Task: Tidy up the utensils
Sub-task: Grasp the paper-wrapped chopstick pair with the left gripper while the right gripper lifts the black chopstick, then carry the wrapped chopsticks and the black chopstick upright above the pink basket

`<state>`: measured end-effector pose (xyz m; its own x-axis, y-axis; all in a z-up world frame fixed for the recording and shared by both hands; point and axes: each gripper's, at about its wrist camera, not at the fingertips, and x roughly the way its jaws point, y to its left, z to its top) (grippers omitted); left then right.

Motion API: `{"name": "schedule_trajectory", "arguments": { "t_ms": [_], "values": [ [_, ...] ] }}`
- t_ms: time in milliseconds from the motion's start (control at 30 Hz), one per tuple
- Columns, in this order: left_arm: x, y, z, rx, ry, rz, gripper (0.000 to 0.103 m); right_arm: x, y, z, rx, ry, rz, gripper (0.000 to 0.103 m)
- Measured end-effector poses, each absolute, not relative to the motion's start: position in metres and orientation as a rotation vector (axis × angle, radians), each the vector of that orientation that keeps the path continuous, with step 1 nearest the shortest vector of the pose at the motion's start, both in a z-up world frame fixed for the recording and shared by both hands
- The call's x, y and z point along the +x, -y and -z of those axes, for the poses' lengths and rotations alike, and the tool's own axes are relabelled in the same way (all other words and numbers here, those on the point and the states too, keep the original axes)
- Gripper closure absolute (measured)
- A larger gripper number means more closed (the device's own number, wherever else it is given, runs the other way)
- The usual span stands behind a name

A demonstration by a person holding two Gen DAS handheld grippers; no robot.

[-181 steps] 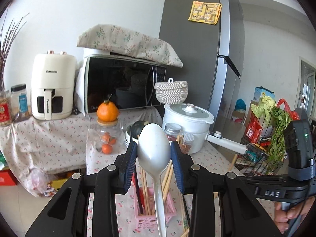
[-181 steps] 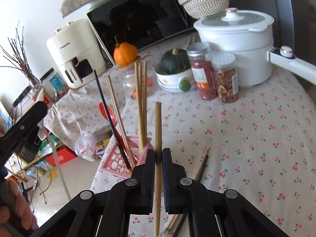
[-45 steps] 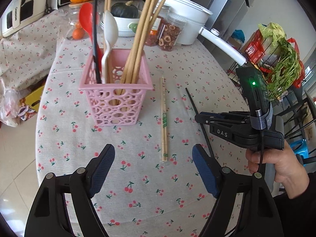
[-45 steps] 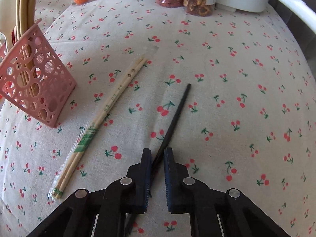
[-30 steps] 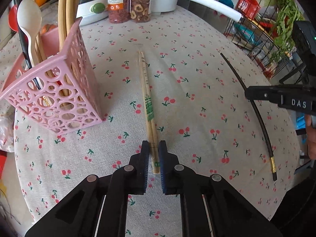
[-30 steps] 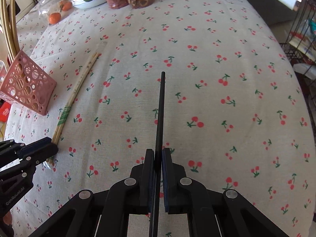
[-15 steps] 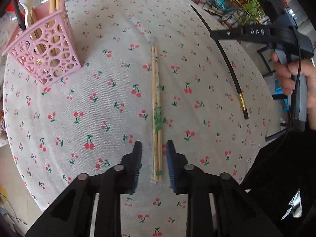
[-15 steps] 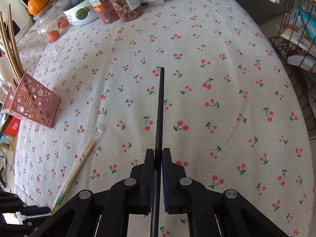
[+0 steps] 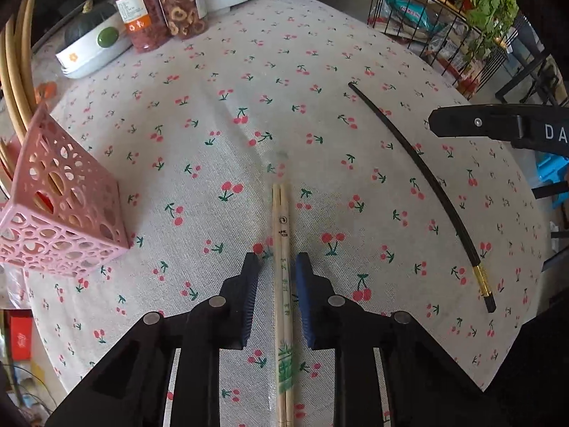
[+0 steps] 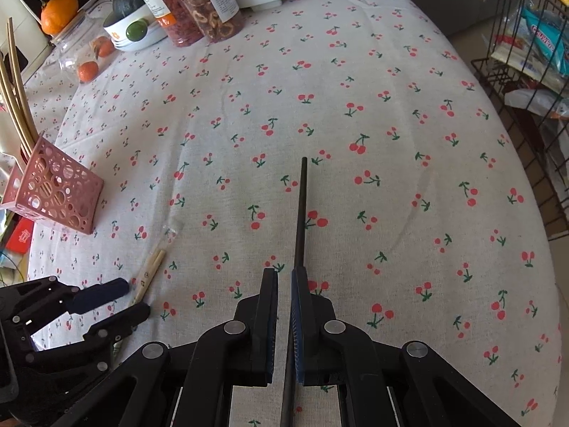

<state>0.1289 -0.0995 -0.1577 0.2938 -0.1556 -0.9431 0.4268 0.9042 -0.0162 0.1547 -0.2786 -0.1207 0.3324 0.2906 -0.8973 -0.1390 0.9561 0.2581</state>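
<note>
1. Chopsticks are what remains to sort. A wrapped wooden pair lies flat on the cherry-print tablecloth, near the front edge. A single black chopstick is already in our right gripper.

2. Our left gripper straddles the wooden pair. Its jaws have just been closing and now stand narrow, with the sticks between them. A sliver of cloth shows on each side, so we judge the pads are not yet pressing.

3. Our right gripper is clamped tight on the black chopstick, near its thicker end, with the thin tip pointing away across the table.

4. The pink basket stands far to the left of both grippers, with tall bamboo sticks already in it.

5. We expect the wooden pair to be light and stiff. The clear sleeve looks slick, so it could slide or roll under the pads.

6. We would take hold near the green-printed band, square across both sticks, so they lift as one.

7. The black stick is thin and smooth, so it may pivot in the grip when tipped upright for the basket.
</note>
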Motion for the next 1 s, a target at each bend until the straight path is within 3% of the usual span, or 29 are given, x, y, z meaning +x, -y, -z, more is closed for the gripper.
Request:
{"name": "schedule_trajectory", "arguments": {
  "t_ms": [67, 333, 433, 500, 567, 667, 733, 800, 1000],
  "values": [
    [0.126, 0.098, 0.158, 0.262, -1.215, 0.394, 0.092, 0.153, 0.277, 0.119, 0.140, -1.196, -0.277, 0.098],
    [0.103, 0.074, 0.132, 0.173, -1.168, 0.398, 0.093, 0.148, 0.264, 0.119, 0.119, -1.199, -0.289, 0.097],
    [0.094, 0.064, 0.114, 0.132, -1.127, 0.410, 0.093, 0.152, 0.263, 0.125, 0.100, -1.212, -0.260, 0.088],
    [0.088, 0.057, 0.103, 0.102, -1.103, 0.416, 0.093, 0.156, 0.263, 0.129, 0.089, -1.211, -0.234, 0.063],
    [0.083, 0.051, 0.093, 0.082, -1.076, 0.417, 0.093, 0.161, 0.263, 0.133, 0.077, -1.215, -0.218, 0.056],
    [0.074, 0.042, 0.080, 0.072, -1.029, 0.412, 0.093, 0.168, 0.259, 0.145, 0.057, -1.255, -0.206, 0.059],
    [0.070, 0.037, 0.073, 0.055, -1.007, 0.409, 0.093, 0.172, 0.256, 0.154, 0.039, -1.284, -0.187, 0.073],
    [0.069, 0.031, 0.067, 0.034, -0.982, 0.405, 0.093, 0.174, 0.251, 0.155, -0.016, -1.272, -0.169, 0.097],
    [0.063, 0.010, 0.033, -0.050, -0.840, 0.383, 0.093, 0.171, 0.244, 0.152, -0.041, -1.248, -0.159, 0.098]
  ]
}}
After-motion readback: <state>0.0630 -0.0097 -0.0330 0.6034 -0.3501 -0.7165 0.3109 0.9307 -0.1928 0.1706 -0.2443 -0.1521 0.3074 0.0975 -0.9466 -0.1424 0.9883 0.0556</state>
